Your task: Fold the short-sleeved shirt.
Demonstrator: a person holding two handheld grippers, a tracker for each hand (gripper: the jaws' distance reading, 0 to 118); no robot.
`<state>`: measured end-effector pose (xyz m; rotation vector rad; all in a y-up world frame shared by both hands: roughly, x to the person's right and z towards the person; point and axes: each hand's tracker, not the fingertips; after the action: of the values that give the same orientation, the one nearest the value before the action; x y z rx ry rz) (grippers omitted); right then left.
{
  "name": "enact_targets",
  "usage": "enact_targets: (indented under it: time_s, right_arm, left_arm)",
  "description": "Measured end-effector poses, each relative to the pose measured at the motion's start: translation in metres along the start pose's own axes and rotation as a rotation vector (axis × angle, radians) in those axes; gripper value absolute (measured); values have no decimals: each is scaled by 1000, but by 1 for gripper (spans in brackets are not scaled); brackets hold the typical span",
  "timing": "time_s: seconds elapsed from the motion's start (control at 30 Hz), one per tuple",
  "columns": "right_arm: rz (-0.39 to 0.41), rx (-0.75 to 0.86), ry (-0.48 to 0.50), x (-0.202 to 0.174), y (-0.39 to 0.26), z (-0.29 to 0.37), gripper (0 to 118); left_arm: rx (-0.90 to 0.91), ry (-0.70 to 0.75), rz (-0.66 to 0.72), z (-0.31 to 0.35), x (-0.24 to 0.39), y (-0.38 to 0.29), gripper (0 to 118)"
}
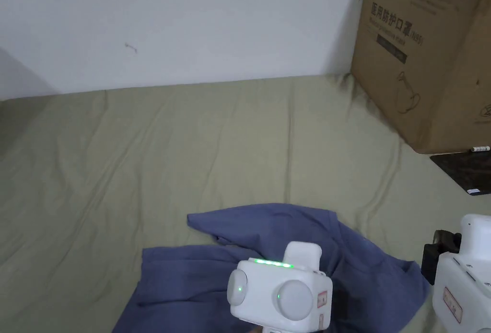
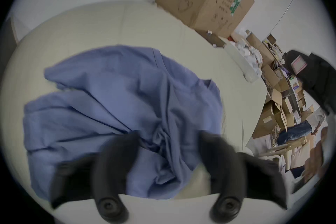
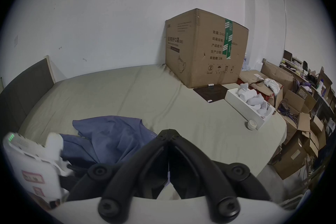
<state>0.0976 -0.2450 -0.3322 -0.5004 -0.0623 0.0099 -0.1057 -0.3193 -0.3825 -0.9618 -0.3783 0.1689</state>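
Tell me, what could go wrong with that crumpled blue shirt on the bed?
The shirt lies bunched, so the open left gripper might pinch several layers at once and drag the whole heap instead of one edge. The right gripper is shut and off to the side over the bed, so it may not help hold the cloth flat. The shirt also sits near the bed's near edge and could slide off if pulled.

In the head view the shirt (image 1: pixel 287 233) runs off the bottom edge at 6 o'clock, with the left gripper's white body covering its middle. The right gripper (image 1: pixel 443 252) is cut by the frame at 4 o'clock, its jaws hidden. In the left gripper view the left gripper (image 2: pixel 167 151) is motion-blurred
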Motion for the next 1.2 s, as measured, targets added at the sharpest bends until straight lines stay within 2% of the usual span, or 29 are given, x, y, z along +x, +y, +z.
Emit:
enact_targets:
  time_s: [0.03, 0.07, 0.13, 0.17, 0.2, 0.23, 0.27, 0.3, 0.33, 0.4, 0.5, 0.63, 0.83, 1.07, 1.1, 1.13, 1.2]
  right_arm:
    - [0, -1, 9, -3, 0, 0, 0]
    - [-2, -1, 24, -6, 1, 1, 0]
    - [2, -5, 54, -14, 1, 3, 0]
    - [10, -4, 66, -19, 1, 5, 0]
    - [26, -5, 77, -24, 0, 7, 0]
    - [35, -8, 88, -28, -1, 8, 0]
    - [40, -13, 109, -33, -3, 9, 0]
    - [43, -26, 136, -38, -6, 10, 0]
    - [41, -34, 148, -43, -9, 12, 0]
    - [70, -49, 198, -55, -18, 13, 0]
    - [123, -63, 217, -74, -28, 11, 0]
    - [119, -92, 248, -90, -31, 8, 0]
    - [136, -113, 263, -100, -32, -1, 0]
    - [143, -138, 264, -106, -32, -19, 0]
    - [145, -142, 266, -107, -33, -21, 0]
    - [144, -146, 265, -108, -33, -23, 0]
    - [135, -163, 273, -109, -35, -28, 0]
  left_arm:
    - [13, 22, 0, 10, -2, 5, 104]
    - [20, 29, -3, 19, -5, 9, 110]
    - [92, 53, 1, 44, -14, 11, 99]
    - [115, 74, 11, 55, -21, 12, 91]
    - [128, 104, 26, 65, -29, 9, 75]
    - [141, 130, 40, 74, -36, 5, 43]
    - [149, 178, 47, 82, -44, -3, 16]
    - [155, 228, 66, 87, -52, -16, 1]
    - [153, 270, 79, 91, -60, -28, 0]
    - [107, 317, 109, 97, -78, -53, 0]
    - [105, 363, 159, 103, -98, -79, 0]
    - [125, 350, 217, 115, -116, -83, 0]
    - [191, 436, 195, 127, -144, -42, 0]
    - [208, 434, 237, 125, -195, 28, 1]
    - [206, 433, 249, 119, -206, 37, 13]
    - [192, 431, 266, 112, -215, 43, 33]
    - [112, 438, 291, 90, -238, 57, 48]
